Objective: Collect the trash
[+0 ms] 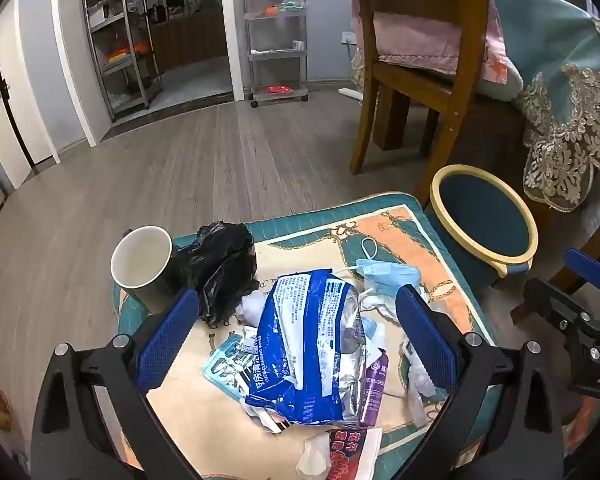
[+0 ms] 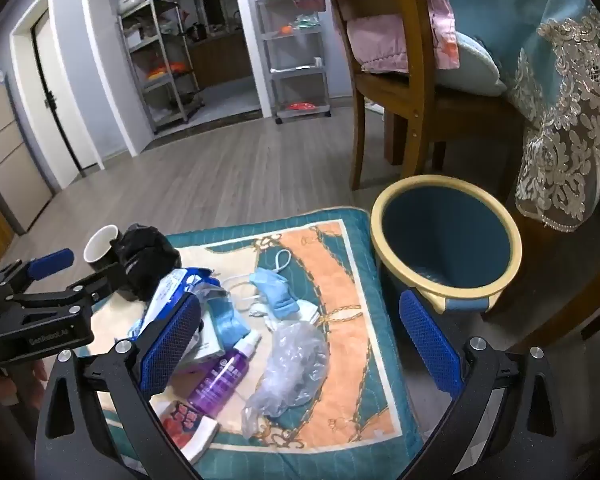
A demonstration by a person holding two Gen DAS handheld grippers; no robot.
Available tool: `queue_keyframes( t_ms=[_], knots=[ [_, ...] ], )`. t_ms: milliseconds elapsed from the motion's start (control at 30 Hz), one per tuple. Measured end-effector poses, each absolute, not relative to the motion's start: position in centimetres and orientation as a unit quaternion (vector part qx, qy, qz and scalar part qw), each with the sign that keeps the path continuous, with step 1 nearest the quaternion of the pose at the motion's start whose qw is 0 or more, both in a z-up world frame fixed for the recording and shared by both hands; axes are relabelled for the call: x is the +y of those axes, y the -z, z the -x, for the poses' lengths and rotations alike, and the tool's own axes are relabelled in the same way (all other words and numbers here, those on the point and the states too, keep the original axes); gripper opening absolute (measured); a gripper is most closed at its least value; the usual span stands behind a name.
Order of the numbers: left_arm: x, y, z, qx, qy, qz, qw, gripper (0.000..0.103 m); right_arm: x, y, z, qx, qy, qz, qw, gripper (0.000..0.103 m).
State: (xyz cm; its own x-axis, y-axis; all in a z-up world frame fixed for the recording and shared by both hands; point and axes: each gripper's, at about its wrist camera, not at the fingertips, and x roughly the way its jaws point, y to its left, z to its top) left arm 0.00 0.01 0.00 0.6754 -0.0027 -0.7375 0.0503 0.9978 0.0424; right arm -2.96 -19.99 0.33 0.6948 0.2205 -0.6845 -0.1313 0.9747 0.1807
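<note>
Trash lies on a patterned cushion (image 1: pixel 412 240): a blue wipes packet (image 1: pixel 308 344), a black plastic bag (image 1: pixel 220 264), a blue face mask (image 1: pixel 384 276), a purple spray bottle (image 2: pixel 224 376), a clear plastic bag (image 2: pixel 292 364) and a red-printed wrapper (image 2: pixel 188 424). A blue bin with a yellow rim (image 2: pixel 448 248) stands on the floor right of the cushion. My left gripper (image 1: pixel 296 336) is open, its jaws on either side of the wipes packet. My right gripper (image 2: pixel 300 340) is open above the clear bag and holds nothing.
A dark mug (image 1: pixel 144 268) stands at the cushion's far left corner. A wooden chair (image 1: pixel 412 72) and a lace-edged tablecloth (image 1: pixel 572 120) stand behind the bin. Wood floor stretches toward the metal shelves (image 1: pixel 120 40).
</note>
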Motion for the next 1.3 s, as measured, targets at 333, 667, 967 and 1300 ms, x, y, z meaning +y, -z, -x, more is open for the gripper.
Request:
queue_keyframes(
  t_ms=[333,667,967,1300],
  knots=[
    [-0.28,0.71,-0.03,0.406,0.015,-0.027,0.913,0.097,-19.68,-0.13,2.88,0.382,-0.094,-0.055,0.918,0.099],
    [-0.03,0.42,-0.09,0.409,0.017,-0.025,0.912,0.097,-20.04,0.14,2.76,0.386,-0.087,-0.058,0.916,0.099],
    [0.0,0.46,-0.13,0.409,0.017,-0.023,0.912,0.097,-20.07,0.23,2.71,0.39,-0.087,-0.056,0.915,0.099],
    [0.04,0.63,-0.12,0.41,0.018,-0.023,0.911,0.097,-20.06,0.33,2.81,0.39,-0.085,-0.055,0.915,0.099]
  ],
)
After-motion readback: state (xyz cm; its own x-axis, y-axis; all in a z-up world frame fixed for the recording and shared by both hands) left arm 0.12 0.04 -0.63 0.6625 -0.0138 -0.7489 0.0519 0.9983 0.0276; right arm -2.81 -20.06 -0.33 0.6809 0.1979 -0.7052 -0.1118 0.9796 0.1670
